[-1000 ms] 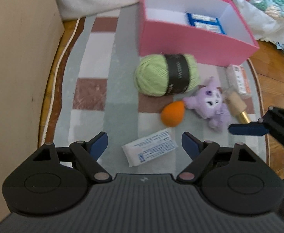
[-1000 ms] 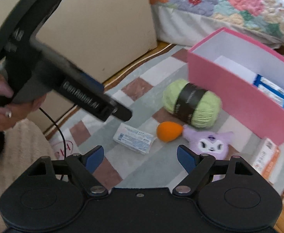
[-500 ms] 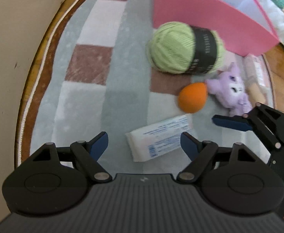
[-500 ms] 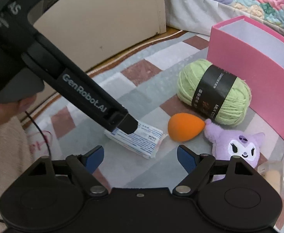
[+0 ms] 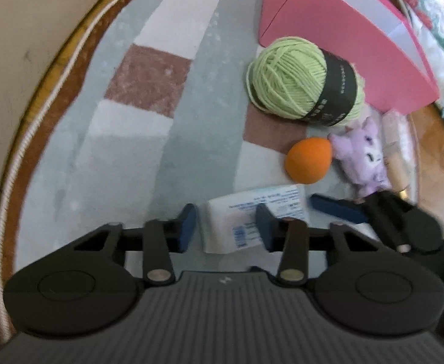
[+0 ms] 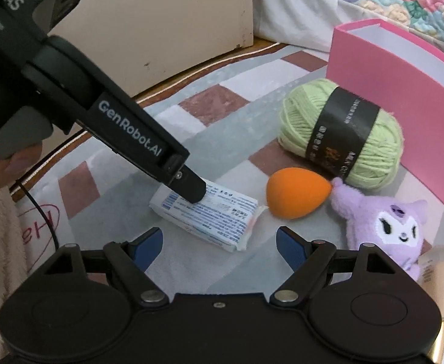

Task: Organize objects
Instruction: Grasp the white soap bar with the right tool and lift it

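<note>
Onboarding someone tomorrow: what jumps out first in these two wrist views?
The left gripper is closing its jaws on the white tissue pack lying on the checked rug. Behind it, a green yarn ball sits against the pink box, with an orange sponge touching a purple plush toy. The right gripper hovers open nearby.

1. White tissue packet [image 6: 205,217] with blue print, lying flat on the rug.
2. Orange egg-shaped sponge [image 6: 296,192], tip touching the purple plush toy [image 6: 385,227].
3. Green yarn ball [image 6: 340,133], black band, on its side just beside the open pink box [image 6: 404,91].
</note>
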A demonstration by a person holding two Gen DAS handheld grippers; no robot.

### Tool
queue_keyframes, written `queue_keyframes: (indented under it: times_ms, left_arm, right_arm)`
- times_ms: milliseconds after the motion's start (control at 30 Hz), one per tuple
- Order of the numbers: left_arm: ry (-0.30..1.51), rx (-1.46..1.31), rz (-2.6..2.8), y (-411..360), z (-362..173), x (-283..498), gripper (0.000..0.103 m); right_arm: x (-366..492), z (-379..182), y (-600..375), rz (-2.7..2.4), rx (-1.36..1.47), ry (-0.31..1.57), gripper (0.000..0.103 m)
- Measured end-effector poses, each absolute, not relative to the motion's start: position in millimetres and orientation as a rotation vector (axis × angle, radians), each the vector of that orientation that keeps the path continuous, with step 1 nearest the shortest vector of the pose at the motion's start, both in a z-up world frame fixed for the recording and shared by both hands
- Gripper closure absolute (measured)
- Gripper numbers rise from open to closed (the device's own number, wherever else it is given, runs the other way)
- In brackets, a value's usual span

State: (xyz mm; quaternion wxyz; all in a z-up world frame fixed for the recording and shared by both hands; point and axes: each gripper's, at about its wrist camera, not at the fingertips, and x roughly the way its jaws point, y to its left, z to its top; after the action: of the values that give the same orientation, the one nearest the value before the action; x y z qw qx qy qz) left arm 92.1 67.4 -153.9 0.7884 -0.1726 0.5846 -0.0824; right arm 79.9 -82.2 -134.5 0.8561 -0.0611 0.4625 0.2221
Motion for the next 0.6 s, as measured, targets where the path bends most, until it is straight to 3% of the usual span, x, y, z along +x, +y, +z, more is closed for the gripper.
queue_keyframes:
  times_ms: [33, 133, 167, 600]
  left_arm:
    - [1.260, -0.385, -0.181, 68.2, -154.3, 91.6, 0.069]
    - [1.257, -0.436, -0.172, 70.5, -157.1, 88.8, 0.070]
    - [1.256, -0.463, -0.168, 71.7, -157.7, 87.9, 0.070]
    - [1.218, -0.405, -0.239, 43.8, -150.4, 80.3, 0.068]
  right_arm:
    - [81.0, -137.3, -81.8, 0.472, -0.123, 0.979, 0.019]
    - [80.0, -140.0, -83.6, 0.476, -0.088, 0.968, 0.041]
    - [80.2, -139.3, -84.1, 0.480, -0.083, 0.972, 0.043]
    - [75.8, -135.9, -101.4, 0.469, -0.049, 0.988, 0.045]
